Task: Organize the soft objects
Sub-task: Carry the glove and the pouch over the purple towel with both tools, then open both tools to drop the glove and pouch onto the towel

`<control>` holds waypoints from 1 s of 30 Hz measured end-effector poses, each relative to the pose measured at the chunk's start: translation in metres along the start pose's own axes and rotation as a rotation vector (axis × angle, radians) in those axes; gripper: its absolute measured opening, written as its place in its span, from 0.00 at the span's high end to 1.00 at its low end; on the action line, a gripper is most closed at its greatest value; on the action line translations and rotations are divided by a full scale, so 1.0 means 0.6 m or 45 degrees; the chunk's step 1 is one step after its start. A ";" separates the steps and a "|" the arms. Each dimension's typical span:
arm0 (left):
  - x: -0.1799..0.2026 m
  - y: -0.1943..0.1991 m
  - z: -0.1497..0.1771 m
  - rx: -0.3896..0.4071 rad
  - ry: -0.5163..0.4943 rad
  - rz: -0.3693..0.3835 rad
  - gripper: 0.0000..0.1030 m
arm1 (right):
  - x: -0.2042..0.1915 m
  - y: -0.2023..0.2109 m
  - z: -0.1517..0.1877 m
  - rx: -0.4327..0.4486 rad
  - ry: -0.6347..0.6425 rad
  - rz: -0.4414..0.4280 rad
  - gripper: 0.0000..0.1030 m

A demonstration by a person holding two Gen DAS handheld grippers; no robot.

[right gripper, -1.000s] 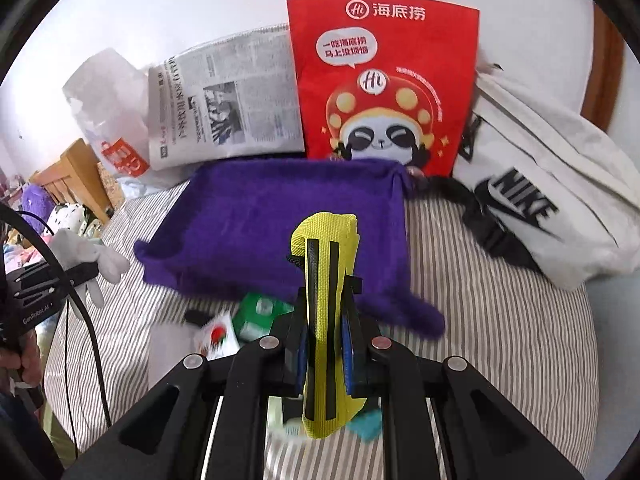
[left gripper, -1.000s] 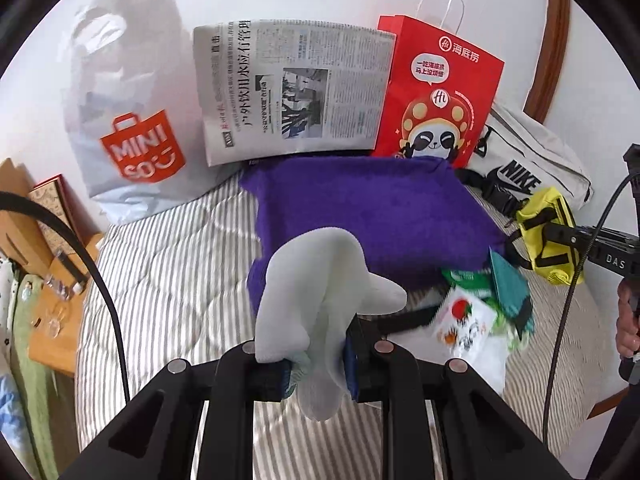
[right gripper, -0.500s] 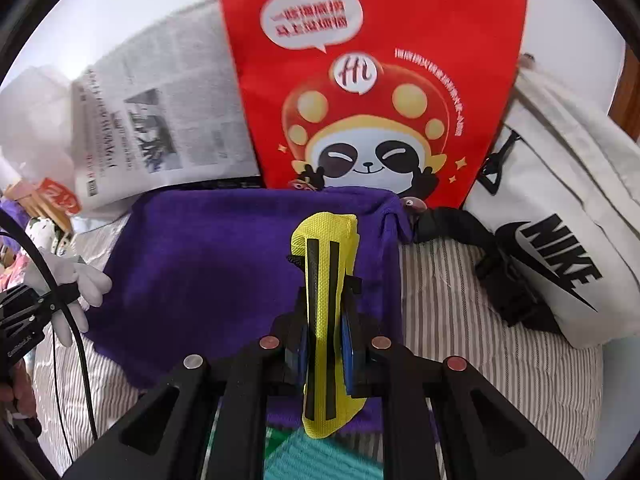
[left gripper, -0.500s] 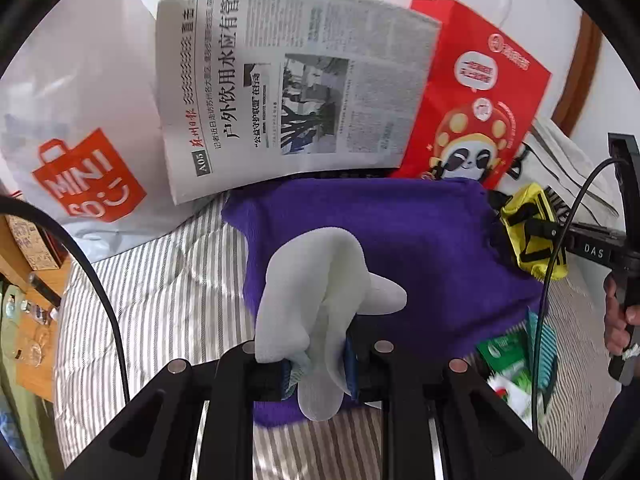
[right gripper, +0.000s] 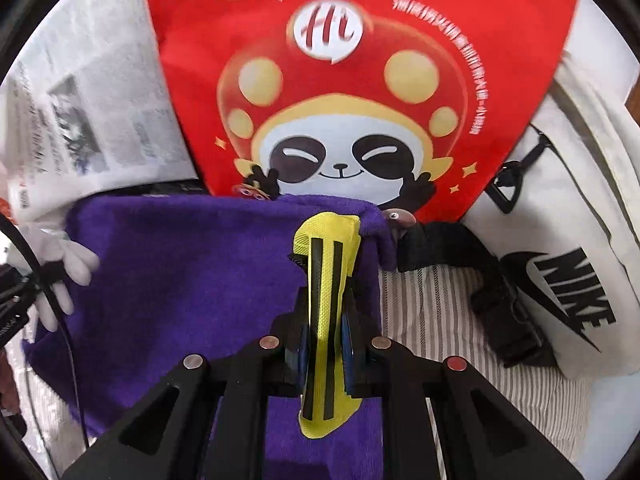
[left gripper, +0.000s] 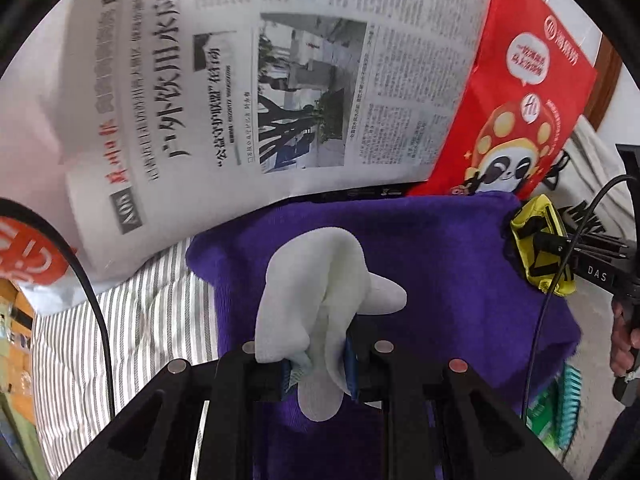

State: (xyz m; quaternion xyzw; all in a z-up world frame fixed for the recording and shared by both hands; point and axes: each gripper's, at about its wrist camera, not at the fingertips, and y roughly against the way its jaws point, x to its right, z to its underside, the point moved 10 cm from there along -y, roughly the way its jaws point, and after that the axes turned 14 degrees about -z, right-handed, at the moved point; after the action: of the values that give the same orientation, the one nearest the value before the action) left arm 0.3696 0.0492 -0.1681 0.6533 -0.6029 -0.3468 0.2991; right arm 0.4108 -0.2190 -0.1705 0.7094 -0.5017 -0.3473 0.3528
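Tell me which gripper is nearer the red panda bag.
Right. The right gripper, holding the yellow item, hangs over the purple towel's far right corner just before the red bag. The left gripper, holding a white glove, is farther left, facing the newspaper.

Read "Hi" in a white bubble on the red paper bag (right gripper: 360, 92), above its panda in a spotted cap. Read "NIKE" in black on the white bag (right gripper: 576, 292). Read "DAS" on the black gripper bar (left gripper: 596, 274). Made out "A05" on the newspaper (left gripper: 280, 92); Chinese headline blurred, not legible for certain.
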 end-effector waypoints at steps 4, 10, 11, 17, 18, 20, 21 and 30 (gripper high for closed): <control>0.007 -0.026 -0.004 -0.024 -0.011 -0.014 0.81 | -0.008 -0.022 -0.011 -0.005 0.039 0.033 0.85; 0.009 -0.061 -0.001 -0.070 -0.018 -0.057 0.81 | -0.032 -0.047 -0.013 -0.024 0.111 0.012 0.73; 0.009 -0.066 0.000 -0.078 -0.019 -0.061 0.81 | -0.037 -0.053 -0.013 -0.025 0.117 -0.014 0.69; 0.011 -0.081 0.003 -0.101 -0.025 -0.086 0.78 | -0.042 -0.073 -0.012 -0.047 0.105 -0.123 0.61; 0.010 -0.081 0.003 -0.102 -0.028 -0.085 0.77 | -0.043 -0.074 -0.012 -0.049 0.105 -0.140 0.58; 0.020 -0.084 0.002 -0.101 -0.028 -0.084 0.73 | -0.045 -0.076 -0.011 -0.050 0.088 -0.184 0.53; 0.021 -0.084 0.002 -0.105 -0.026 -0.086 0.70 | -0.046 -0.076 -0.009 -0.053 0.082 -0.205 0.50; 0.023 -0.094 0.015 -0.146 -0.024 -0.037 0.39 | -0.045 -0.088 -0.003 -0.086 0.124 -0.239 0.30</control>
State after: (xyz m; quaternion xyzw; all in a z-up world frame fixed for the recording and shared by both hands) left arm 0.3953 0.0411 -0.2203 0.6404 -0.5754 -0.3910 0.3255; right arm 0.4303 -0.1794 -0.2107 0.7569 -0.4034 -0.3607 0.3664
